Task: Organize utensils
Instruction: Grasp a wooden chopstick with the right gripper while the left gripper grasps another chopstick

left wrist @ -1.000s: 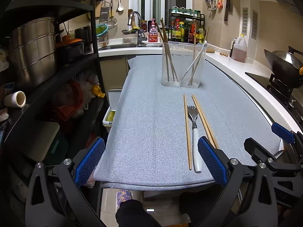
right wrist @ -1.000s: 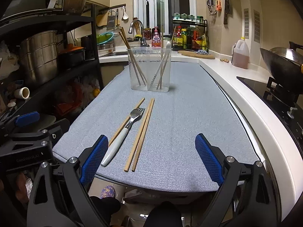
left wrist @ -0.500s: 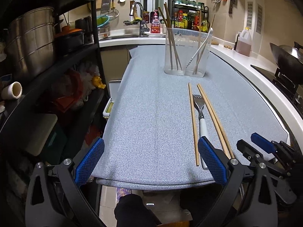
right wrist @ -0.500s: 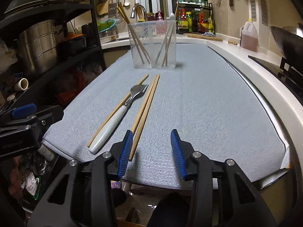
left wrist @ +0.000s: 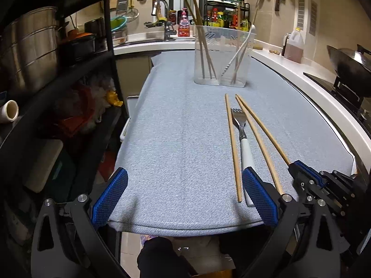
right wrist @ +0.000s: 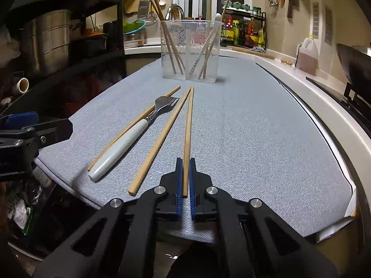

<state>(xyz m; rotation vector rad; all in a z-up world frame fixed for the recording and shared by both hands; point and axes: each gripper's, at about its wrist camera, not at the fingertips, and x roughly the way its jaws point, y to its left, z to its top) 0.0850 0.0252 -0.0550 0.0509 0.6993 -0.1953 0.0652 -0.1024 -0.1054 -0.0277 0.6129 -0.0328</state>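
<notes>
Three wooden chopsticks and a white-handled fork lie on the grey cloth. My right gripper is shut on the near end of the rightmost chopstick, which still rests on the cloth. The middle chopstick and the left chopstick lie beside the fork. A clear plastic holder at the back holds several chopsticks and a white utensil. My left gripper is open and empty at the cloth's near edge, left of the fork. The right gripper shows at the right of the left wrist view.
A black shelf rack with steel pots stands to the left. A white counter with an oil jug and a wok runs along the right. A sink and bottles are behind the holder.
My right gripper has moved forward and closed on the end of the rightmost chopstick. The left gripper has edged forward and stays open.
</notes>
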